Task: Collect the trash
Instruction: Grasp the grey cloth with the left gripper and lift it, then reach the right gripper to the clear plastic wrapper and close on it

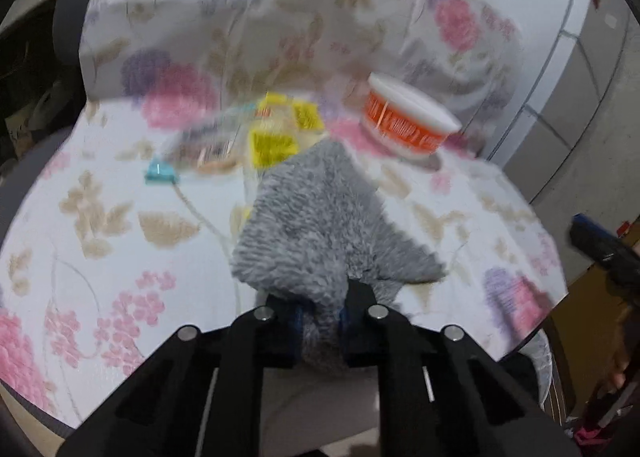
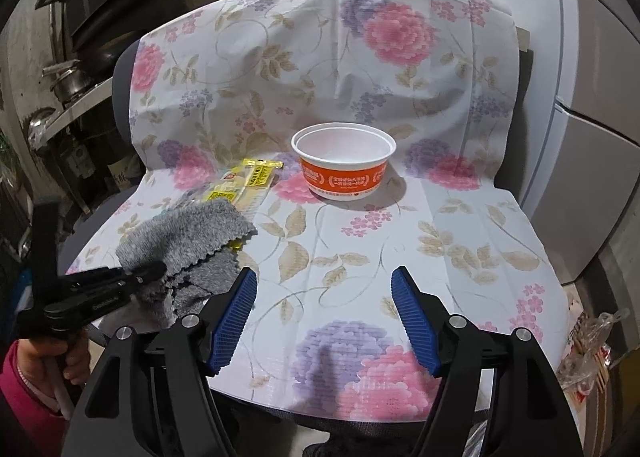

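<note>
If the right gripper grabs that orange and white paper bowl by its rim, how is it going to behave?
The orange and white paper bowl looks empty, so it is probably very light and may slide on the smooth floral plastic tablecloth if nudged. Its thin rim would likely flex or dent under a hard pinch. The right gripper, jaws apart, should probably close gently.

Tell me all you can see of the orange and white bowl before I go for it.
The orange and white round bowl looks like a disposable plastic or paper container: white rolled rim, white inside, orange band with white print, white base. It stands upright, open, no lid, and looks empty. It sits on the floral cloth near the raised backdrop, right of the yellow wrappers. Nothing but the cloth touches it; the open right gripper is well short of it.
</note>
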Available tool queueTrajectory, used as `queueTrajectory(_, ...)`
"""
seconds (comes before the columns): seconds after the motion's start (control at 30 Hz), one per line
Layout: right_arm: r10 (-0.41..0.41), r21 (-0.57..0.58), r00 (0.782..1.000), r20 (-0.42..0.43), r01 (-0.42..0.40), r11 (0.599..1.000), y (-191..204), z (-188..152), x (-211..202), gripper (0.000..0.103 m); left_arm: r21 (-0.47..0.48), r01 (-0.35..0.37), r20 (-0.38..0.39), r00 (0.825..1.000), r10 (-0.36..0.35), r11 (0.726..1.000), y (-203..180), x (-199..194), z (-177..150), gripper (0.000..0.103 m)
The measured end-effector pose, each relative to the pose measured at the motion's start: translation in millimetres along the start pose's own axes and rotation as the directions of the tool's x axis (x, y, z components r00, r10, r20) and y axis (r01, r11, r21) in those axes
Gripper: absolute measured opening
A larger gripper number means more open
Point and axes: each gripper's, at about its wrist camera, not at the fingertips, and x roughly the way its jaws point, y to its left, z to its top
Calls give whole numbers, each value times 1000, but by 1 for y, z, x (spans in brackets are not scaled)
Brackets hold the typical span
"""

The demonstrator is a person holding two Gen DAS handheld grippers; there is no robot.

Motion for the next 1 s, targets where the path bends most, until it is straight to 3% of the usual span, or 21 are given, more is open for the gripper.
queueTrajectory(0.1, 0, -12, 1000, 12, 0, 1000, 5, 6, -2, 74, -3, 25, 95, 995, -25, 1000, -4, -39, 12, 10)
queueTrajectory(0.23, 3, -34, 1000, 28, -3, 999, 14, 16, -2, 80, -40, -10, 219, 975, 19, 999, 11, -95, 29, 10)
queueTrajectory(0.4, 48, -73, 999, 21, -46, 996, 37, 30, 13, 80, -105, -164, 294, 937, 188, 981, 44, -134, 34, 10)
queueTrajectory(0.6, 126, -145, 992, -11, -127, 981, 86, 46, 50, 78, -179, -219, 285, 922, 263, 959, 92, -121, 23, 10)
queueTrajectory(0.77, 155, -181, 985, -77, -167, 969, 129, 55, 100, 56, -228, -196, 244, 937, 251, 954, 128, -93, 15, 10)
queueTrajectory(0.83, 159, -181, 981, -107, -177, 967, 140, 55, 119, 40, -247, -207, 205, 944, 260, 947, 142, -80, 10, 10)
queueTrajectory(1.0, 180, -146, 967, -179, -208, 967, 159, 62, 169, 36, -271, -233, 108, 957, 270, 934, 167, -60, -7, 10)
